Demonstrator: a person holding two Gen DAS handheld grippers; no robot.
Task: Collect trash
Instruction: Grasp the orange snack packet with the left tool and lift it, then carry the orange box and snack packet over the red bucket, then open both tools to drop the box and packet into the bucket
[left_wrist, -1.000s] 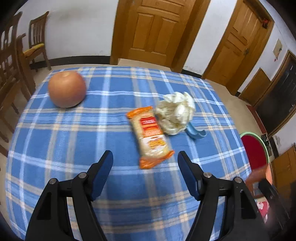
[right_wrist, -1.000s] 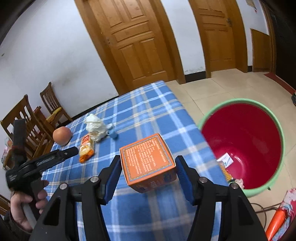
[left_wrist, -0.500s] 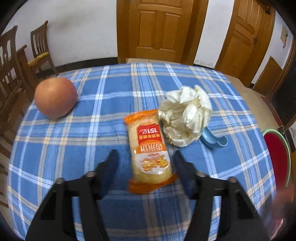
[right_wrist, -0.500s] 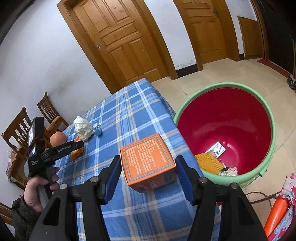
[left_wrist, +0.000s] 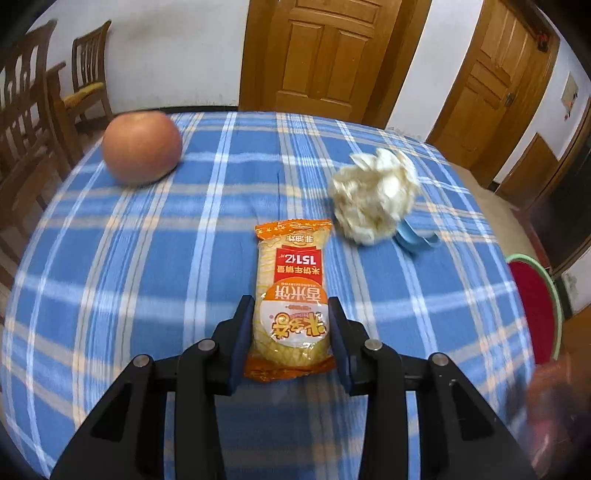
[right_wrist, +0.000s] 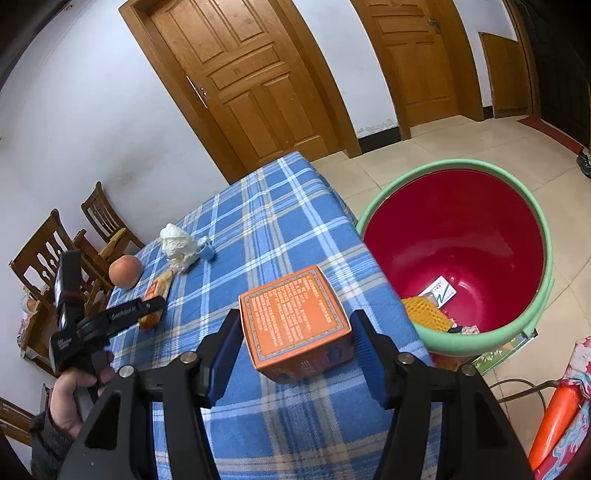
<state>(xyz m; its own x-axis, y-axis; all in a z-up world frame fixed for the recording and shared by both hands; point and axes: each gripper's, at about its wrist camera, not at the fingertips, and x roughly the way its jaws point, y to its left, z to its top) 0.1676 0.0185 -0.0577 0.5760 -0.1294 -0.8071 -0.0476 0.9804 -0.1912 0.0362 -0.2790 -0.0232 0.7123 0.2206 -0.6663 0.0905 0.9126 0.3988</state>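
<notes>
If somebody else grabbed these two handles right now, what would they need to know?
Left gripper: fingers closed around the near end of the orange snack packet, which lies on the blue checked tablecloth.
Right gripper: holding the orange box above the table edge, beside the red bin.
Done: some rubbish is already in the bin.
Left: drop the box in, carry the packet over, then the crumpled tissue and the small blue piece next to it. The apple probably stays.
</notes>
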